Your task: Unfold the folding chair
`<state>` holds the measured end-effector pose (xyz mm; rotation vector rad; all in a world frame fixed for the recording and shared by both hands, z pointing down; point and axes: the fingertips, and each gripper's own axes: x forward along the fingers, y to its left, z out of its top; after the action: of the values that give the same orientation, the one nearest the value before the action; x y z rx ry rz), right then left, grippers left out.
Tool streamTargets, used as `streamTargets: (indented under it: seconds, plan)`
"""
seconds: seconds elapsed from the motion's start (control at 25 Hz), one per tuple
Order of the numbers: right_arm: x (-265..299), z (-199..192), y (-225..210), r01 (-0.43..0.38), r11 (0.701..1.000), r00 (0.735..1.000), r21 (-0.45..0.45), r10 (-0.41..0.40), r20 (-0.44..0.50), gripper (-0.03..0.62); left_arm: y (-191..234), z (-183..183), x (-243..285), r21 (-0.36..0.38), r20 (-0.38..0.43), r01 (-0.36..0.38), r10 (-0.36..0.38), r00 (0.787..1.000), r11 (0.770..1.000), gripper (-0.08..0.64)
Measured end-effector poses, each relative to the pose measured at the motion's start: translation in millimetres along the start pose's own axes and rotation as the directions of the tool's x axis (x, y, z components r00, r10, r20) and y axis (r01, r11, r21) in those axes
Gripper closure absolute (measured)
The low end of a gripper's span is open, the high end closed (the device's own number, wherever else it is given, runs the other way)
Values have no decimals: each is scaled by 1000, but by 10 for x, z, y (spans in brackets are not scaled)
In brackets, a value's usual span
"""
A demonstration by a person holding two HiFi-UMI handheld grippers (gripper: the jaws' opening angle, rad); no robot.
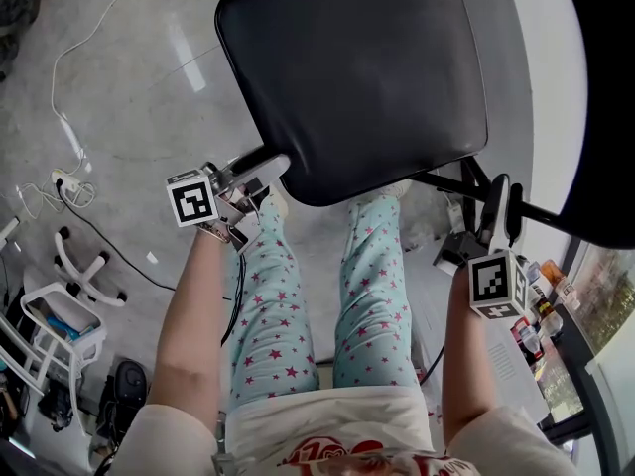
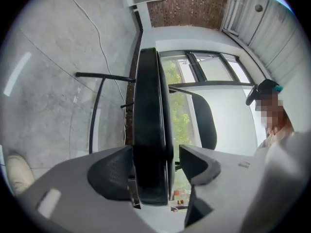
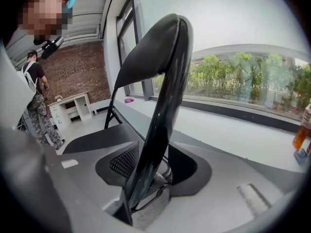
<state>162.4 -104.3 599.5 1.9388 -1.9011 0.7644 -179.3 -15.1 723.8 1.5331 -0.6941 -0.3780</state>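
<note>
One black folding chair [image 1: 357,77] fills the upper centre. Two grippers: the left gripper [image 1: 266,170], mid-left, and right gripper [image 1: 501,194], mid-right, both released, chair edges between their parted jaws.

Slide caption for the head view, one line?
Left tool at the near corner of the black folding chair's seat, right tool open by the frame.

The person wears pale mint trousers [image 1: 372,296] dotted with small pink stars, a white short-sleeved top [image 1: 327,415] with red print, and a pale shoe [image 2: 14,171]. The matte grey left claw [image 1: 266,167] and right claw [image 1: 501,194] each carry a white marker cube [image 1: 191,199] printed with black squares.
</note>
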Motion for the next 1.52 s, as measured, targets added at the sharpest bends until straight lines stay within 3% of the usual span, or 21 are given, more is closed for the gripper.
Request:
streamTargets:
  seconds: [0.16, 0.36, 0.48, 0.64, 0.88, 1.04, 1.24, 1.52]
  plan:
    - [-132, -84, 36, 5, 1000, 1000, 18, -4, -23, 367, -59, 84, -216, 120, 34, -162, 159, 987, 979, 273]
    - [-395, -169, 87, -16, 1000, 995, -7, 15, -96, 354, -502, 168, -380, 159, 167, -263, 236, 957, 952, 273]
    - [-603, -36, 117, -10, 1000, 995, -9, 9, -100, 362, -937, 208, -352, 227, 195, -282, 240, 951, 932, 275]
    - [-825, 302, 300, -36, 999, 997, -18, 35, -72, 381, -1640, 221, -175, 320, 175, -244, 196, 965, 915, 289]
    - [-1081, 1046, 903, -203, 975, 979, -93, 201, -35, 434, -2798, 368, -50, 395, 206, -190, 114, 972, 899, 314]
    - [-1327, 1594, 1471, -345, 927, 935, -148, 354, 35, 453, -3461, 497, -107, 451, 248, -185, 76, 966, 873, 367]
    - [-1579, 2180, 2094, -469, 863, 859, -189, 495, 131, 476, -4064, 681, -147, 567, 280, -215, 59, 958, 795, 471]
    - [-1953, 2457, 2828, -568, 726, 744, -388, 654, 136, 525, -4563, 883, -236, 651, 327, -241, 20, 945, 720, 555]
